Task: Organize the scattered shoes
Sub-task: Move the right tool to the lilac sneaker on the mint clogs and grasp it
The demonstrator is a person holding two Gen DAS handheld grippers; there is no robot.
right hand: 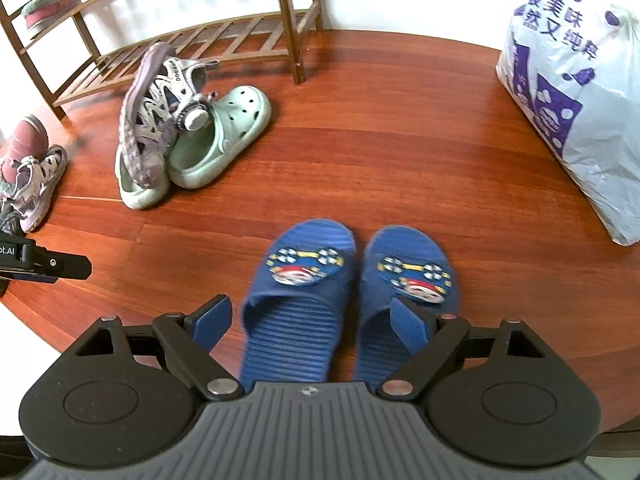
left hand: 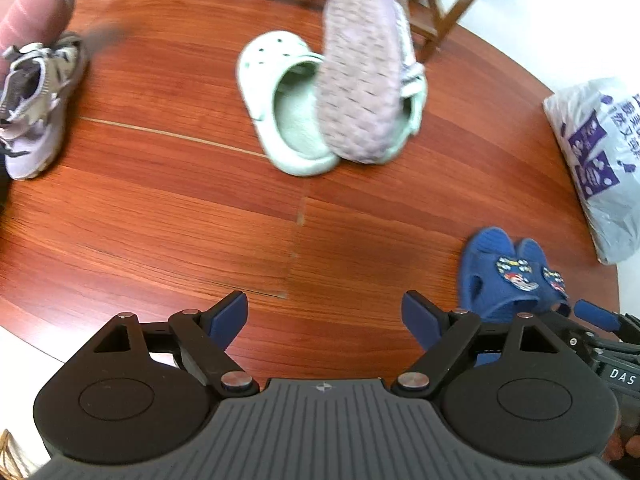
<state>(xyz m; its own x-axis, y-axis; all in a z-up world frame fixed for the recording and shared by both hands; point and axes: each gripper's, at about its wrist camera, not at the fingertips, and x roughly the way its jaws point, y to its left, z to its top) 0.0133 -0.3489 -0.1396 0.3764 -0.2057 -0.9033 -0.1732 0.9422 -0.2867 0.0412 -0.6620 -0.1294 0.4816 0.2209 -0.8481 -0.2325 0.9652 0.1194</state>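
Note:
A pair of blue slippers stands side by side on the wooden floor, the left one (right hand: pixel 304 268) and the right one (right hand: pixel 412 272). My right gripper (right hand: pixel 311 316) is open just above their heels; the left slipper lies between its fingers, untouched. Two mint green clogs (right hand: pixel 236 128) lie near the shoe rack (right hand: pixel 200 40), with a purple sneaker (right hand: pixel 156 112) tipped on its side against them. My left gripper (left hand: pixel 324 316) is open over bare floor, holding nothing. In its view, the clog (left hand: pixel 280 108) and the sneaker's sole (left hand: pixel 360 72) are ahead, well out of reach.
A second purple sneaker (left hand: pixel 36 100) sits at the far left beside a pink slipper (left hand: pixel 36 4). A white and purple plastic bag (right hand: pixel 572 92) stands at the right. Another slipper (right hand: pixel 44 8) rests on a rack shelf. Open floor separates the shoe groups.

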